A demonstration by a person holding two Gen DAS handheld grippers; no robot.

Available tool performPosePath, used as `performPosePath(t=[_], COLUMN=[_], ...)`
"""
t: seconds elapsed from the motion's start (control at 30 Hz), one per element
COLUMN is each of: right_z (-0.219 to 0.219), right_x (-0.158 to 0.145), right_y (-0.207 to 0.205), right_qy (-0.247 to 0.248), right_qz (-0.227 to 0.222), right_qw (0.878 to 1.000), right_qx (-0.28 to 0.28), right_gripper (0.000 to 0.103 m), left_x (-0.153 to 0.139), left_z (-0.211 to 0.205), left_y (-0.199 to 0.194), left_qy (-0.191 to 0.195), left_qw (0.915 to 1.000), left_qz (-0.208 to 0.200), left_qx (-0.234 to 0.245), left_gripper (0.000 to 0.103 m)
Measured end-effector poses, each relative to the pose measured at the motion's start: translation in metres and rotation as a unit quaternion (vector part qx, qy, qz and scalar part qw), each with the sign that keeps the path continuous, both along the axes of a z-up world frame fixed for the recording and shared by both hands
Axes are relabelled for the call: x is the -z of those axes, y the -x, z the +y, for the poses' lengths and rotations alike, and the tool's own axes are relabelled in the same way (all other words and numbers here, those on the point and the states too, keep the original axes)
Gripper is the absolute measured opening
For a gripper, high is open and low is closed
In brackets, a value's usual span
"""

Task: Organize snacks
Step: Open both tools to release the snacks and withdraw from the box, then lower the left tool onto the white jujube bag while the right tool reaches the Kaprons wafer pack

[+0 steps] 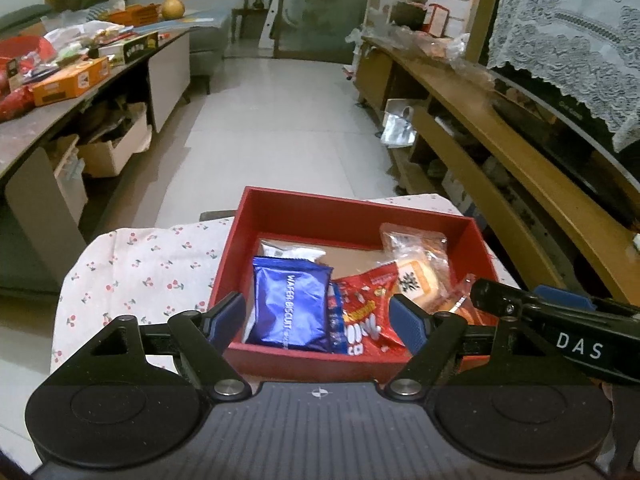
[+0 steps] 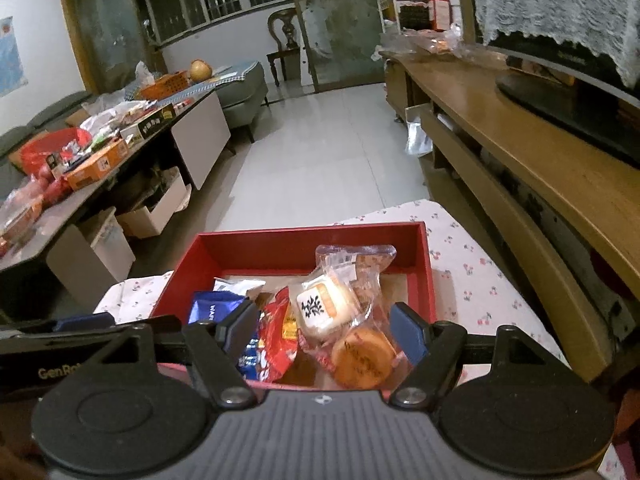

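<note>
Snacks sit already gathered in the red box [image 1: 352, 216], low in the middle of both views, on a cherry-print cloth [image 1: 132, 272]. Nearest the cameras, the left gripper [image 1: 318, 320] and the right gripper [image 2: 324, 330] hang over the box's near edge, jaws spread and pinching nothing; the packets merely show between the blue pads. Inside the box, from the near wall back: a glossy blue wafer biscuit pack [image 1: 290, 308] lying flat at the left, a crinkled red packet [image 1: 364, 312] beside it, overlapping clear-wrapped pastries [image 2: 340, 312] (one marked with a black character) at the right, and a pale packet [image 1: 288, 250] behind the blue one. Bare brown floor shows toward the far wall. By my judgement the sorting looks largely done, since nothing lies loose on the cloth. Farther off, upper left, a cluttered table [image 1: 48, 128] holds boxes and wrappers, possibly more to organize.
</note>
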State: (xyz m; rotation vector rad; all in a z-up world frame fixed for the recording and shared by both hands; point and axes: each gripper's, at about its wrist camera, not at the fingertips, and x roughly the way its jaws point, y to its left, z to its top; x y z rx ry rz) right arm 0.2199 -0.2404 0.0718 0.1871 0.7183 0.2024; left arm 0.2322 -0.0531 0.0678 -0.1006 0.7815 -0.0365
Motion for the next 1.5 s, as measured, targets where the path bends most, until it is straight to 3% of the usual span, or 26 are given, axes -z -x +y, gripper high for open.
performPosePath(t=[0.3,0.57,1.0,1.33,1.43,1.5], right_z=[-0.011,-0.026,-0.014,0.0,0.003,0.011], right_x=[0.001,0.027,0.079,0.103,0.109,0.109], right_y=[0.041,0.067,0.037,0.011,0.008,0.012], right_qy=[0.0,0.013,0.054,0.064,0.083,0.118], right_qz=[0.01,0.067,0.153,0.181,0.192,0.183], right_qw=[1.0,0.997,0.987,0.981,0.977,0.975], right_qx=[0.009,0.018,-0.009,-0.022,-0.031,-0.046], right_gripper=[0.079,0.079,0.079,0.079,0.078,0.071], left_x=[0.009,0.032,0.084,0.099,0.1,0.102], left_z=[-0.014,-0.033,-0.027,-0.022,-0.02,-0.023], left_y=[0.027,0.041,0.01,-0.008,-0.011,-0.013], left_qy=[-0.002,-0.024,-0.034,-0.058,-0.044,-0.031], left_qw=[0.9993,0.9953,0.9878,0.9848,0.9855,0.9849], left_qz=[0.014,0.049,0.135,0.156,0.157,0.162], left_qx=[0.036,0.08,0.071,0.048,0.047,0.053], left_gripper=[0.083,0.084,0.084,0.083,0.085,0.086])
